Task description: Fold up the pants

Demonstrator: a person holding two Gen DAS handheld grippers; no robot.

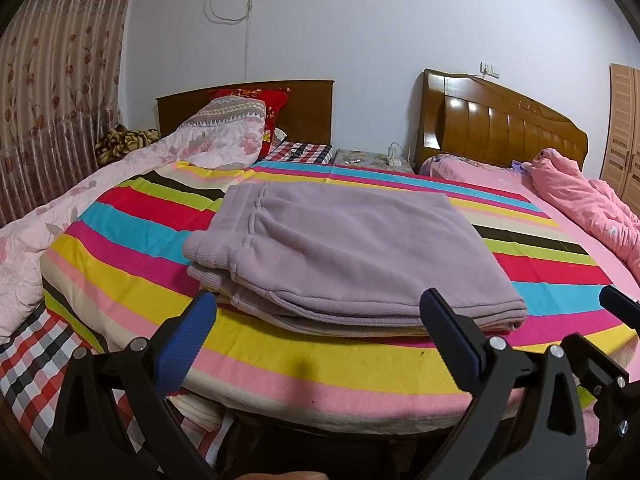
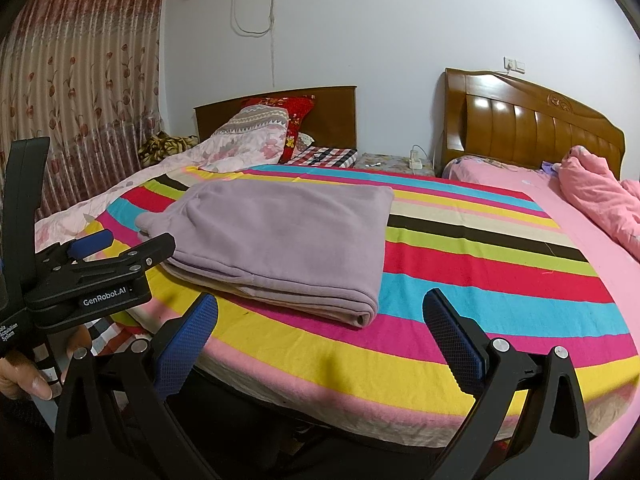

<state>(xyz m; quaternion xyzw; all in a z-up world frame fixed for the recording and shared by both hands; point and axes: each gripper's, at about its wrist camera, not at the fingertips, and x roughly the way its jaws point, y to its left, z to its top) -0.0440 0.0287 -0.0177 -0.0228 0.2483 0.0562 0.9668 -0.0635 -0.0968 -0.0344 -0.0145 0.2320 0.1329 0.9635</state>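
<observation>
Striped blanket (image 1: 320,368) holds the folded purple pants (image 1: 344,256). Left gripper (image 1: 320,320) and right gripper (image 2: 320,320) both gape wide, holding nothing.

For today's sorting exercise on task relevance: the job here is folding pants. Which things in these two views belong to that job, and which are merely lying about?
Part of the job:
- lilac pants, folded in a stack
- striped blanket under them
- left gripper, open
- right gripper, open

Lying about:
- pink quilt
- floral duvet
- red pillow
- power strip
- curtain
</observation>
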